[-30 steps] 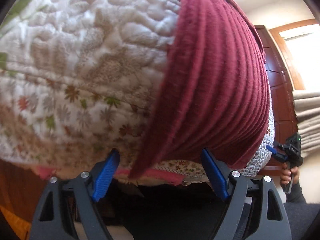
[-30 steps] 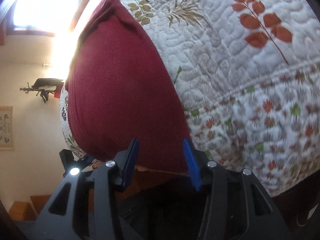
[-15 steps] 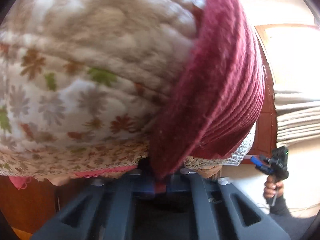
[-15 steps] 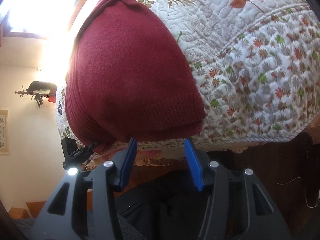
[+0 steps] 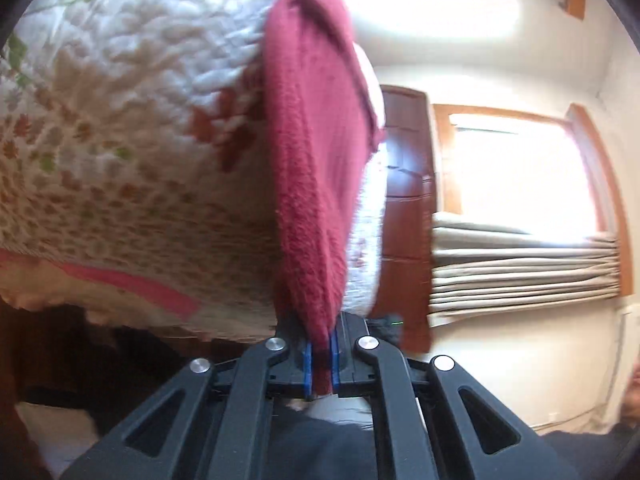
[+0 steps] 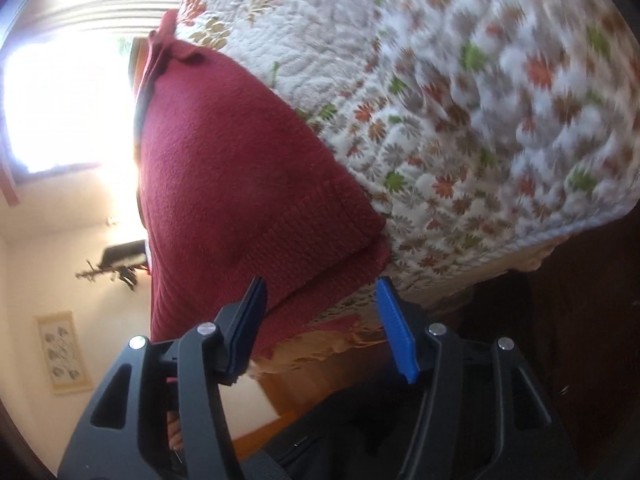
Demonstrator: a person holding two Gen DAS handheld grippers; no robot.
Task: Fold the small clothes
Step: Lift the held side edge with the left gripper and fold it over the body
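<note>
A dark red knitted garment lies on a quilted floral bedspread. My left gripper is shut on the garment's near edge, the red cloth pinched between its blue pads and lifted off the quilt. In the right wrist view the same garment spreads over the bedspread, its ribbed hem hanging past the bed's edge. My right gripper stands open, with the hem corner between its spread blue fingers and untouched.
A wooden door and a bright window with beige curtains stand beyond the bed. A framed picture hangs on the wall. A pink fringe trims the quilt's edge. Dark floor lies below.
My left gripper went from open to shut on the garment's edge and has lifted it. My right gripper stayed open and moved closer under the hem corner.
</note>
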